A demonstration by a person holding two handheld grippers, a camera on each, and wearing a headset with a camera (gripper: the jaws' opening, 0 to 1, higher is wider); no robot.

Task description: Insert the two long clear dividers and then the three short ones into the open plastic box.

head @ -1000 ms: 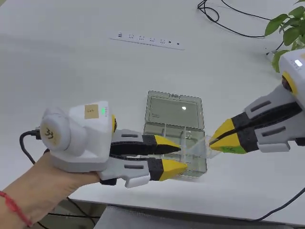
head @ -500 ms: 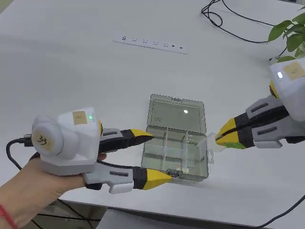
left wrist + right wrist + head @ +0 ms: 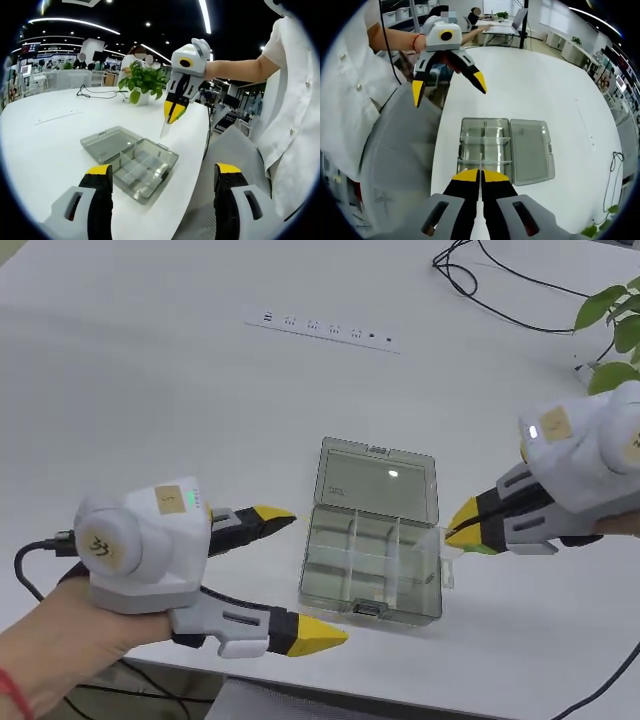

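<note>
White tabletop runs across the head view, with one power strip near the top centre, a dark cable at the upper right and one leafy plant on the right edge. One clear plastic box lies at the centre, its lid folded flat toward the top of the frame and its tray nearer the bottom.

Two grippers show. At the lower left, the left gripper has its jaws spread wide and holds nothing. At the right, the right gripper has its jaws pressed together on one clear divider, whose free end lies at the tray's right rim. Whether it touches the rim cannot be told.

Two long dividers stand in the tray and split it into three lanes. The short cross pieces are too transparent to count.

From the left gripper view, the divider appears side-on as a narrow clear strip hanging from the yellow tips above the box's far corner. That view also takes in an office with ceiling lights and a white shirt at the right. Looking along the right gripper's own shut jaws, the right gripper view shows the same strip edge-on, as a thin line over the near side of the tray. The left gripper is at that view's upper left, and a grey mesh chair is at its lower left.
</note>
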